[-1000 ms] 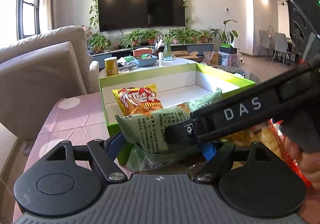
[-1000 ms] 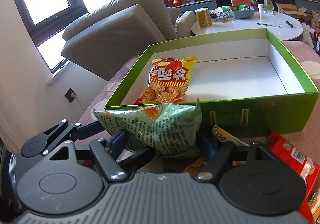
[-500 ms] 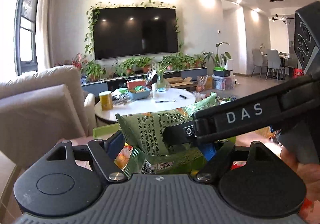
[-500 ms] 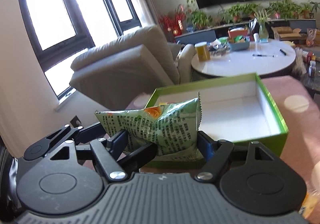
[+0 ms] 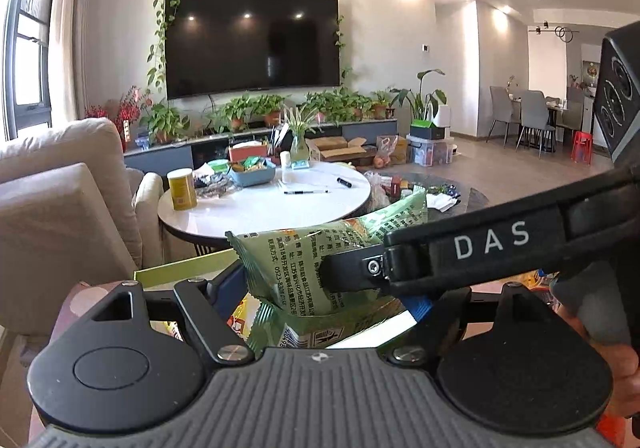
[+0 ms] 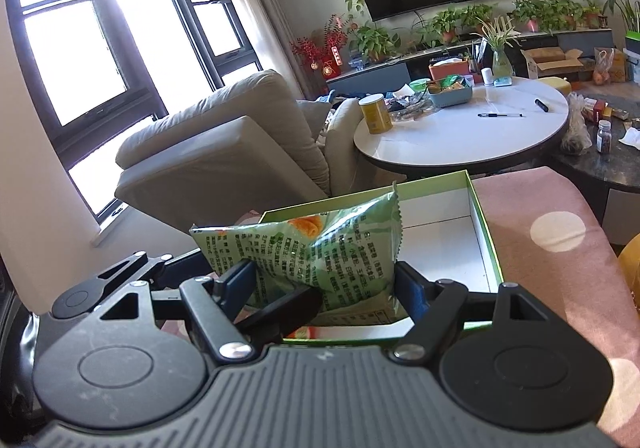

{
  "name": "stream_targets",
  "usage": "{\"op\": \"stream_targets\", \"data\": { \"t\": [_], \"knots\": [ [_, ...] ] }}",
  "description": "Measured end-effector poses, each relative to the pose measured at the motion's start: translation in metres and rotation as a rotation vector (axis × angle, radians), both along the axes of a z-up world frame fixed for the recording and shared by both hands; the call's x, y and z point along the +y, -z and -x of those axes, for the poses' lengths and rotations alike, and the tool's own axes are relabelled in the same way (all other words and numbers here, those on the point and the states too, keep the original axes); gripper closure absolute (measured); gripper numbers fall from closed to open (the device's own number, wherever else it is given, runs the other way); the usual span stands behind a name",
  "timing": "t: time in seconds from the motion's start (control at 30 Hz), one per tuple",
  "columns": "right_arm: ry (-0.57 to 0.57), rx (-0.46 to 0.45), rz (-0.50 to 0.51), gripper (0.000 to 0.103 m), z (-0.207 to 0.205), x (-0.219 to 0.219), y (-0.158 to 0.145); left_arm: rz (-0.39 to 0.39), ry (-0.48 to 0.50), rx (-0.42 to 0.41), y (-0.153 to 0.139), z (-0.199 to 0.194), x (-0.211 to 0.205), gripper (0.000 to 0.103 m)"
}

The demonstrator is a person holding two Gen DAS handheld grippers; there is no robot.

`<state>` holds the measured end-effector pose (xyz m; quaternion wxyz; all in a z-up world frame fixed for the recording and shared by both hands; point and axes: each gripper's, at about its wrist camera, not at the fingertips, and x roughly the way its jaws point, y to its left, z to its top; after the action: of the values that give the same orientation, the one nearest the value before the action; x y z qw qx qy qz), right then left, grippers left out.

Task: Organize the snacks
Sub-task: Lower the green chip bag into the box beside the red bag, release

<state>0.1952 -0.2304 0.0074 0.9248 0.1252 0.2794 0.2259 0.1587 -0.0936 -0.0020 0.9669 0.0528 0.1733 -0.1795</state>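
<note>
A green snack bag (image 5: pixel 304 264) hangs in the air, gripped from two sides. My left gripper (image 5: pixel 320 296) is shut on its lower part, blue pads pressing both edges. My right gripper (image 6: pixel 324 288) is shut on the same green snack bag (image 6: pixel 320 252) too. One of the right gripper's fingers (image 5: pixel 352 268) crosses the bag in the left wrist view. Below lies the open green box (image 6: pixel 486 232) with a white floor; only its rim (image 5: pixel 188 268) shows in the left wrist view. A yellow-red snack bag (image 5: pixel 240 312) peeks out under the green one.
The box rests on a pink cloth with pale dots (image 6: pixel 560 216). A beige sofa (image 6: pixel 224 152) stands to the left, a round white table (image 6: pixel 460 136) with a yellow can (image 6: pixel 376 114) behind. A person's hand (image 5: pixel 616 372) holds the right gripper.
Both grippers have risen together with the green bag between them. The green box and the yellow-red bag have dropped low in both views, and more of the room shows.
</note>
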Motion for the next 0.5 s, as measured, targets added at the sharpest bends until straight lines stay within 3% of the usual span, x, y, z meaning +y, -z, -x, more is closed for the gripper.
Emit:
{"op": "stream_targets", "data": {
  "t": [0.5],
  "knots": [
    [-0.006, 0.114, -0.004, 0.026, -0.026, 0.000, 0.027, 0.011, -0.037, 0.156, 0.029, -0.025, 0.004, 0.025]
  ]
}}
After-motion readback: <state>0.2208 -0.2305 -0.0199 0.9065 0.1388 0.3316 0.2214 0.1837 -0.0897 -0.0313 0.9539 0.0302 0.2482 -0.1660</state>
